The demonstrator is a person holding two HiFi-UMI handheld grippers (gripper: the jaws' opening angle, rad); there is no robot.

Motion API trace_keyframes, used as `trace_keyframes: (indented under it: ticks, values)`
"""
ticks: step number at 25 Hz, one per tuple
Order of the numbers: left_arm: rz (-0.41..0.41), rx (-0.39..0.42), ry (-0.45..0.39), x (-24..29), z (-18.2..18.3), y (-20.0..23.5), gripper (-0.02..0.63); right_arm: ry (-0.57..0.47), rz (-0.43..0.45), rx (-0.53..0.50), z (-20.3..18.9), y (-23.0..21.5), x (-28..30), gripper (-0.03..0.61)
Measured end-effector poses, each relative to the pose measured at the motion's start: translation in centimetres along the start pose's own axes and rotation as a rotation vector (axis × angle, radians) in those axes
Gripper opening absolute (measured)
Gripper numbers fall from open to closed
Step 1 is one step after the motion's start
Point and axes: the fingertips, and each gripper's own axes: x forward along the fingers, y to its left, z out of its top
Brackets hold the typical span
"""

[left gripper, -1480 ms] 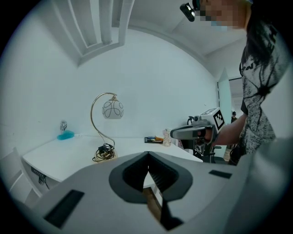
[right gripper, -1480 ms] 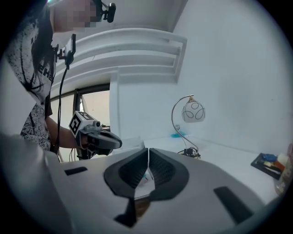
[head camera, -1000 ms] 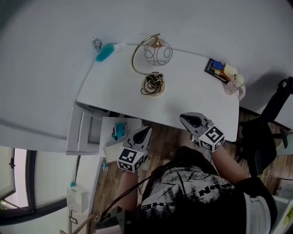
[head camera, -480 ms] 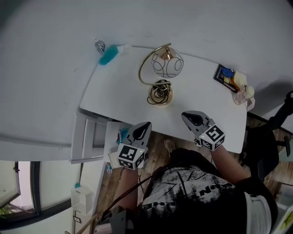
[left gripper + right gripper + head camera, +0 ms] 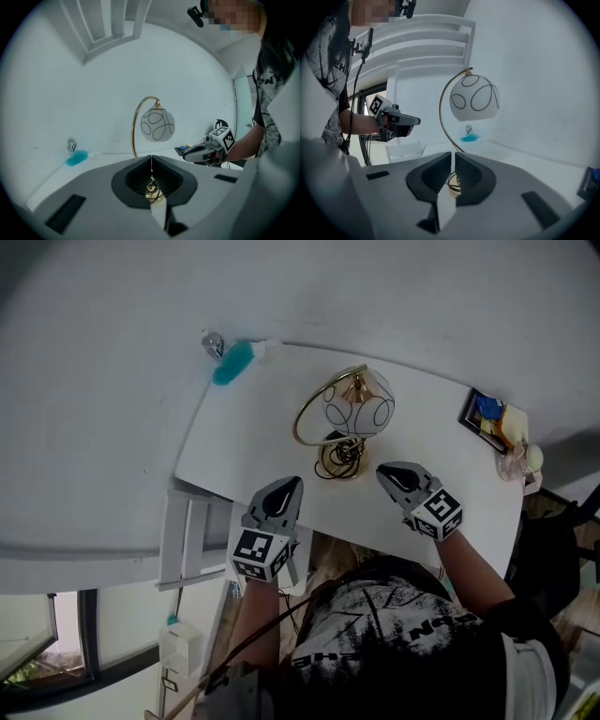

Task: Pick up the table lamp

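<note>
The table lamp (image 5: 352, 418) stands on the white table (image 5: 244, 437): a gold arc stem, a white globe shade with black loops, and a round base under a coil of cord. Both gripper views show the globe (image 5: 157, 124) (image 5: 474, 99). My left gripper (image 5: 287, 487) hangs over the table's near edge, left of the base, shut and empty. My right gripper (image 5: 386, 472) sits just right of the base, also shut with nothing in it. Each gripper's camera sees the other gripper (image 5: 193, 153) (image 5: 412, 121) across the lamp.
A teal brush (image 5: 232, 362) and a small metal can (image 5: 214, 341) lie at the table's far left by the wall. A dark tray with small items (image 5: 487, 418) sits at the far right corner. White shelving (image 5: 192, 540) stands below the table's left end.
Both grippers have moved forward from in front of the table to the lamp's base, one on each side. The jaws stayed shut.
</note>
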Motion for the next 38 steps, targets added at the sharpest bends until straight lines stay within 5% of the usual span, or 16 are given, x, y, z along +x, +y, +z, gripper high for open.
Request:
trace_keyframes:
  ticks: [5,8,15,28,38]
  values:
    - [0.064,0.053,0.019,1.3,2.1,2.1,0.025,0.022,0.004,0.015,-0.6,-2.2,1.8,0.023]
    - [0.076,0.077,0.043,2.4,3.0,2.8,0.116,0.047,-0.005,0.035,-1.7,-3.6,2.7,0.04]
    - [0.106,0.17,0.03,4.6,7.1,4.0,0.179,0.106,-0.027,0.052,-4.0,-6.3,5.2,0.132]
    - [0.088,0.265,-0.001,8.2,11.6,3.7,0.187,0.186,-0.031,0.059,-7.3,-8.7,10.9,0.164]
    - [0.06,0.222,-0.038,9.8,12.4,3.2,0.146,0.17,-0.066,0.174,-8.7,-10.0,13.4,0.13]
